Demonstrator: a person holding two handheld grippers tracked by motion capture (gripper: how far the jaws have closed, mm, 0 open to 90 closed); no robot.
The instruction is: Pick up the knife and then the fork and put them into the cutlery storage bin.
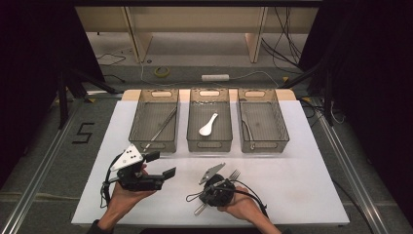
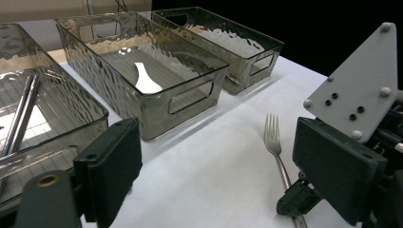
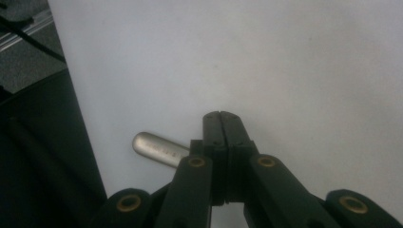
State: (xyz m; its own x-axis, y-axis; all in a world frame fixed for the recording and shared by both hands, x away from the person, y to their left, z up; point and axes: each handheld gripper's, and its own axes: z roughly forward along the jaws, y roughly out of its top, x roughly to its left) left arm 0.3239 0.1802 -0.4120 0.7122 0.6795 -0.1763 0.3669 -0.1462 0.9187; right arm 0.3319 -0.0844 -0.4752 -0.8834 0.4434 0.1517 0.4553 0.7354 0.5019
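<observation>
The right gripper (image 1: 213, 191) is clamped, seemingly on the fork (image 2: 274, 142), ready to lift toward the far right bin (image 1: 263, 126), while the left gripper (image 1: 160, 165) waits wide.

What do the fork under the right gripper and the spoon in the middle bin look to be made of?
Fork: most likely polished metal, perhaps stainless steel; it is silver-grey with bright highlights along tines and handle. Spoon: plain opaque white with a soft sheen and thick rounded shape, so ceramic or plastic; the look leaves that open. Middle bin: smoky translucent plastic with a rippled surface.
</observation>
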